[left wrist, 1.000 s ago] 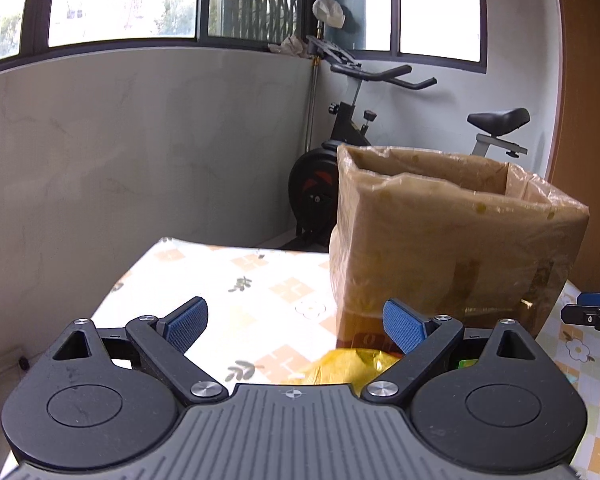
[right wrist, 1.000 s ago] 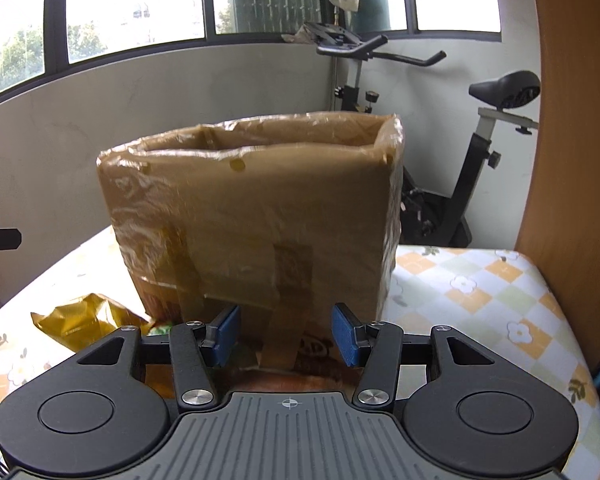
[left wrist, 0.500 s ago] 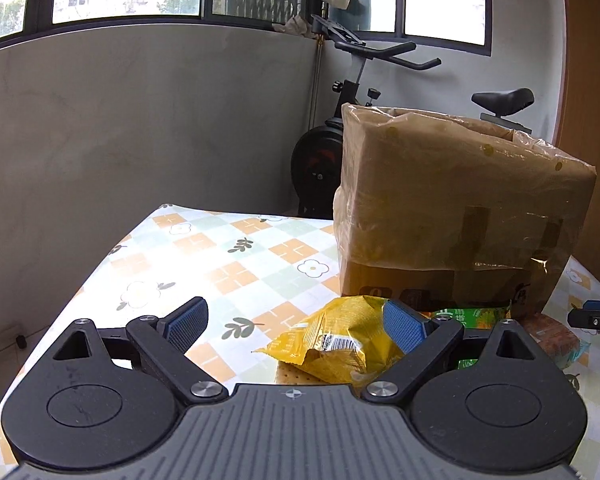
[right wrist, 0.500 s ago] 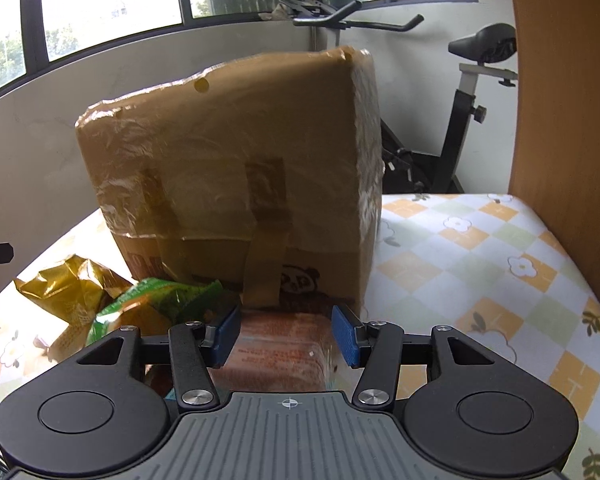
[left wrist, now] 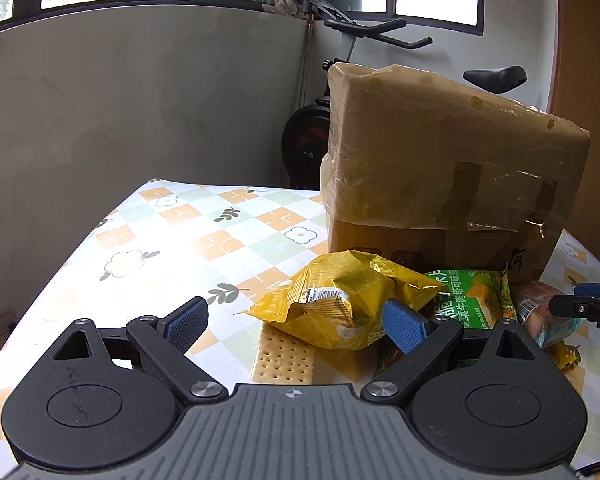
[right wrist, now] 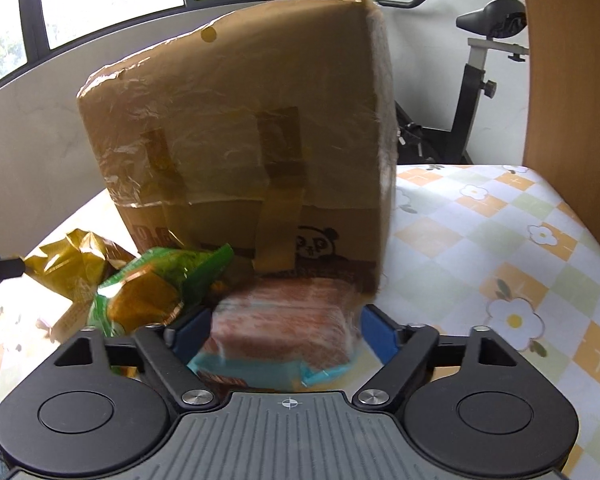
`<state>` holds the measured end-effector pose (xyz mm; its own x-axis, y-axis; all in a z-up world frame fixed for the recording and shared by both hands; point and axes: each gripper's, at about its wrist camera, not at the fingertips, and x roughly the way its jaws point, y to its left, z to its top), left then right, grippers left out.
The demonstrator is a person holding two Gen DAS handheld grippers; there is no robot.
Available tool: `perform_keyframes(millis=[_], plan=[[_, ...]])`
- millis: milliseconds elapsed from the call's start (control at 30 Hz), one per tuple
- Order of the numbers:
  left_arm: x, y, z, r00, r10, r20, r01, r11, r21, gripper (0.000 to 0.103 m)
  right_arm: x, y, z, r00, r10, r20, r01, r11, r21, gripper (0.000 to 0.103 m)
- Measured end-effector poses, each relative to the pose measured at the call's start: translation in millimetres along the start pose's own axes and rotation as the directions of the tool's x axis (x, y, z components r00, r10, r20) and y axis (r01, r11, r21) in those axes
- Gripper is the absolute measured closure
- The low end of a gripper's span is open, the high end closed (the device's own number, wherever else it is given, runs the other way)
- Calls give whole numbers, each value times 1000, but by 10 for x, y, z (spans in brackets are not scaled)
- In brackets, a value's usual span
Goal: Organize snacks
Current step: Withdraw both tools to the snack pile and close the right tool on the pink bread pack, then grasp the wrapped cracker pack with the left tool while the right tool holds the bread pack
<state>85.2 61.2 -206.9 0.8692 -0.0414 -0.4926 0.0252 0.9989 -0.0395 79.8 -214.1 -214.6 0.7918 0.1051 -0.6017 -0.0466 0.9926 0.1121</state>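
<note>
A tall taped cardboard box (left wrist: 440,168) stands on the table; it also shows in the right wrist view (right wrist: 240,140). Snacks lie in front of it: a yellow bag (left wrist: 332,300), a green packet (left wrist: 472,296), a cracker pack (left wrist: 286,356) and a clear-wrapped reddish bread pack (right wrist: 284,320). My left gripper (left wrist: 296,322) is open, its right finger touching the yellow bag. My right gripper (right wrist: 286,334) is open with the bread pack between its fingers. The yellow bag (right wrist: 76,264) and green packet (right wrist: 168,280) lie left of it.
The table has a checked floral cloth (left wrist: 172,240). An exercise bike (right wrist: 476,80) stands behind the table. A wooden panel (right wrist: 572,80) rises along the right edge. A grey wall (left wrist: 140,112) is at the back left.
Both grippers have dropped lower toward the snacks. The right gripper has opened wider and now straddles the bread pack. The left gripper has come closer to the yellow bag.
</note>
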Motion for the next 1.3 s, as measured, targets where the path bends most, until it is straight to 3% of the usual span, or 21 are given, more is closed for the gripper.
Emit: perform_keyframes(millis=[267, 400, 500, 767, 1300], plan=[[79, -16, 11, 1000, 0, -7, 0, 1000, -17, 8, 397, 152, 24, 994, -72, -88, 71, 997, -20, 9], [85, -33, 8, 1000, -3, -8, 3, 1000, -14, 8, 349, 177, -31, 995, -71, -63, 69, 997, -46, 22], [109, -37, -17, 1000, -2, -18, 2, 1000, -4, 8, 293, 163, -72, 997, -52, -54, 49, 998, -45, 24], [191, 44, -122, 998, 4, -65, -5, 1000, -22, 8, 151, 149, -166, 998, -55, -22, 55, 998, -2, 25], [171, 103, -273, 995, 3, -98, -5, 1000, -15, 9, -26, 237, -387, 995, -69, 77, 74, 995, -65, 25]])
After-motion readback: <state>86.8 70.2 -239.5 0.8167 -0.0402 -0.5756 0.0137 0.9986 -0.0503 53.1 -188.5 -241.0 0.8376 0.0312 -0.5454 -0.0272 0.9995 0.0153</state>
